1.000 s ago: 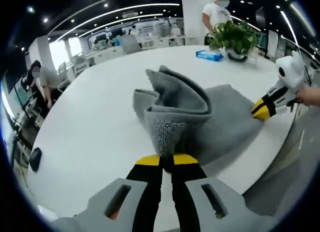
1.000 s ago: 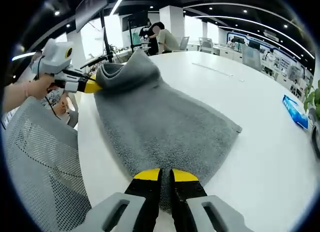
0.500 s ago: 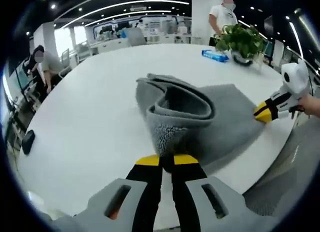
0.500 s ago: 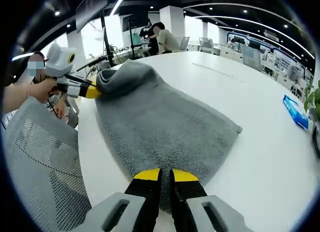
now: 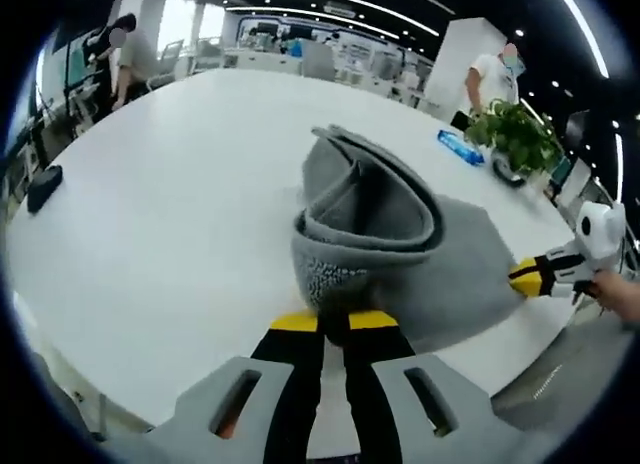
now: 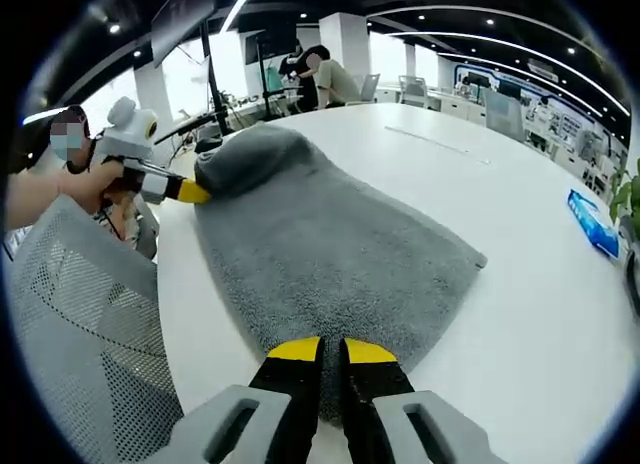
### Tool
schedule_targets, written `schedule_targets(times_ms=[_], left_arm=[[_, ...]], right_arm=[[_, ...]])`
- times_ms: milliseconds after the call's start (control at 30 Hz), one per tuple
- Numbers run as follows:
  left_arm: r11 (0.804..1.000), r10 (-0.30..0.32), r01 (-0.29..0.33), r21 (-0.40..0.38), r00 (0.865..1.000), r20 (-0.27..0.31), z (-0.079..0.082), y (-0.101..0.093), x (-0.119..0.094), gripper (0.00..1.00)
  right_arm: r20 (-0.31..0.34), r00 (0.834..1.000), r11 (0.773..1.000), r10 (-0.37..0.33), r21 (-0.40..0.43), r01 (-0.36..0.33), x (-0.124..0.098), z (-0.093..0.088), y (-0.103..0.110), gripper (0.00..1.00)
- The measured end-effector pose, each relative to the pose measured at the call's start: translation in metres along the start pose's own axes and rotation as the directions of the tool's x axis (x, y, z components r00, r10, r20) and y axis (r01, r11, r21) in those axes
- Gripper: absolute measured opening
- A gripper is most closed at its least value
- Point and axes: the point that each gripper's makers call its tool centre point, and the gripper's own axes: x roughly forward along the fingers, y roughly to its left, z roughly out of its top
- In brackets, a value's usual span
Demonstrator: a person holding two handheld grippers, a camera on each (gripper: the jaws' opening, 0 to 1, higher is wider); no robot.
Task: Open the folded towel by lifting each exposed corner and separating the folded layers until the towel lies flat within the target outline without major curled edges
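Towel (image 6: 335, 254), grey and looped, lies spread over the near part of a large white table (image 6: 520, 284), one end close to the table's edge. In the right gripper view the right gripper (image 6: 333, 350) has its yellow-tipped jaws pressed together on the towel's near hem, pinning it at the table edge. At the towel's far end, the left gripper (image 6: 193, 193) comes in from the left, held by a hand (image 6: 85, 189), its yellow tips closed on a rolled-up corner. A grey mesh chair back (image 6: 85, 334) stands just beside the table at the left.

In the left gripper view the left gripper (image 5: 333, 320) pinches the towel (image 5: 400, 244), whose held end stands up in a curled fold while the rest lies flat beyond it. The right gripper (image 5: 527, 277) sits at the towel's opposite end, tips on the cloth.

The table's top is smooth, bare and glossy, and its edge curves. On it, well apart from the towel, rest a blue packet (image 5: 461, 147), a potted plant (image 5: 512, 136) and a dark object (image 5: 44, 187) near the far left edge. Around it spreads an open office with a dark ceiling, spotlights and long curved light strips (image 6: 470, 46), white pillars, desks and seated or standing people (image 5: 497, 72).
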Motion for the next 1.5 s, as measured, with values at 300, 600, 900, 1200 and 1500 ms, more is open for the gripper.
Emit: schedule_targets(times_ms=[300,600,900,1200,1500], left_arm=[[0.983,0.047,-0.042,0.180,0.999,-0.021,-0.004,-0.002,0.003,0.07],[0.980,0.057,-0.055,0.192,0.998,-0.002,-0.006,-0.001,0.004,0.07],[0.905,0.104,-0.076,0.418,0.994,-0.043,0.001,-0.005,0.004,0.10],[0.888,0.107,-0.087,0.451,0.994,-0.019,0.015,0.007,-0.006,0.29],[0.906,0.133,-0.130,0.403,0.991,0.021,0.023,0.024,-0.015,0.30]], right_arm=[[0.002,1.000,1.000,-0.007,-0.013,0.007,0.000,0.000,0.000,0.04],[0.001,1.000,0.999,-0.013,-0.037,0.013,0.000,0.000,0.001,0.04],[0.001,1.000,0.998,-0.017,-0.062,0.017,0.000,0.000,0.001,0.04],[0.001,1.000,0.998,-0.015,-0.066,0.015,0.001,0.000,0.001,0.04],[0.004,1.000,0.998,-0.014,-0.063,0.014,0.001,0.000,0.001,0.04]])
